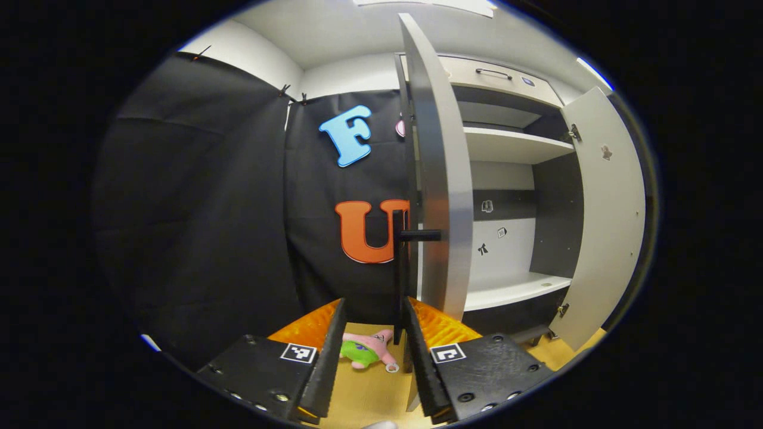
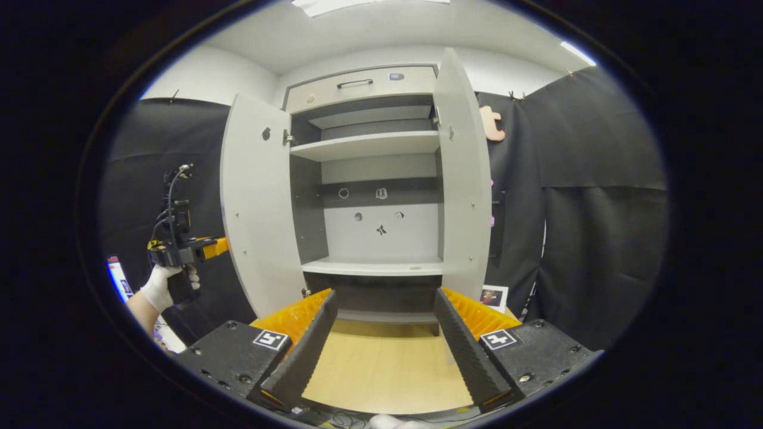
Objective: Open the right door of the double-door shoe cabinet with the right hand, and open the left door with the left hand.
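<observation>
Noting that both doors of the shoe cabinet [image 2: 369, 179] stand swung out: the left door [image 2: 256, 202] and the right door [image 2: 462, 179] flank bare shelves, so we judge the task essentially done.

Left tongs [image 1: 369, 351]: fingers apart, gripping nothing. The black bar handle [image 1: 398, 274] of the left door, seen edge-on in the left gripper view [image 1: 438, 179], hangs just ahead of the gap, close to the right-hand finger [image 1: 426, 363]; we cannot tell whether they touch. In the right gripper view these tongs [image 2: 205, 247] sit beside the left door's outer face, held by a gloved hand [image 2: 161, 286].

Right tongs [image 2: 384, 345]: fingers wide apart, empty, well back from the cabinet, pointing at its open middle above the wooden floor [image 2: 387, 369].

Risks from here, as we judge them:
- Withdrawing the left tongs sideways could hook the handle and drag the door back toward shut.
- Pushing forward could knock the door past its hinge [image 2: 288, 138] limit.
- A plush toy [image 1: 365, 350] lies on the floor under the left tongs; a low retreat could hit it.
</observation>
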Available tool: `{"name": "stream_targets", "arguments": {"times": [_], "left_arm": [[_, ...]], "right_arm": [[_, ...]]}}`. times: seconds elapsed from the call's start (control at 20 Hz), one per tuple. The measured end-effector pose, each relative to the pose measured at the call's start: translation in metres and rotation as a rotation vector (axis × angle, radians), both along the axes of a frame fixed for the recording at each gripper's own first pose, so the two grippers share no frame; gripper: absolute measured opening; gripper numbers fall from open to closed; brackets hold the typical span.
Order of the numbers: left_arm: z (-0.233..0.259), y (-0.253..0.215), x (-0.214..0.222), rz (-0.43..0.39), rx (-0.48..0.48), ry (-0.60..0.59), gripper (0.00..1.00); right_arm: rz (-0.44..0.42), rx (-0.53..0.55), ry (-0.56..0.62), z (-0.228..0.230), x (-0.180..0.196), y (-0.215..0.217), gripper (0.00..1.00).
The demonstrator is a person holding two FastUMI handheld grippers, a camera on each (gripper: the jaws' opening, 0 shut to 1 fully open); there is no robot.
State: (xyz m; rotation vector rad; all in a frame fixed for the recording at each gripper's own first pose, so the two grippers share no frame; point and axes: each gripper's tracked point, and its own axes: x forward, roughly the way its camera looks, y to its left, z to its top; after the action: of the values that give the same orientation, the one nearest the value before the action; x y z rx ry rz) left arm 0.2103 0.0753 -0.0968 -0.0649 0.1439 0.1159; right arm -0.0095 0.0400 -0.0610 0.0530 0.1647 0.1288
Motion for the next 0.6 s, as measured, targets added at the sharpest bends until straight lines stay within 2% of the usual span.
{"name": "stream_targets", "arguments": {"times": [0.1, 0.15, 0.25, 0.35, 0.4, 0.45, 0.6], "left_arm": [[-0.009, 0.007, -0.007, 0.033, -0.012, 0.023, 0.70], [-0.009, 0.011, -0.014, 0.064, -0.015, 0.025, 0.94], [-0.008, 0.012, -0.029, 0.086, -0.024, 0.029, 0.98], [-0.004, 0.007, -0.043, 0.093, -0.005, 0.027, 0.96], [-0.001, 0.005, -0.048, 0.089, 0.013, 0.023, 0.84], [0.004, 0.003, -0.054, 0.089, 0.033, 0.019, 0.95], [0.023, -0.004, -0.066, 0.079, 0.084, 0.008, 0.95]], "right_arm": [[-0.001, -0.003, -0.001, 0.000, 0.000, 0.000, 1.00], [-0.001, -0.001, -0.003, 0.001, 0.000, 0.000, 1.00], [-0.004, -0.009, -0.001, 0.000, 0.000, -0.001, 1.00], [-0.003, -0.009, 0.000, 0.000, -0.001, 0.000, 0.99], [-0.004, -0.009, 0.000, 0.000, -0.001, -0.001, 0.99], [-0.003, -0.011, -0.002, 0.001, -0.001, -0.001, 1.00], [-0.007, -0.021, -0.013, 0.004, 0.001, -0.003, 1.00]]}}
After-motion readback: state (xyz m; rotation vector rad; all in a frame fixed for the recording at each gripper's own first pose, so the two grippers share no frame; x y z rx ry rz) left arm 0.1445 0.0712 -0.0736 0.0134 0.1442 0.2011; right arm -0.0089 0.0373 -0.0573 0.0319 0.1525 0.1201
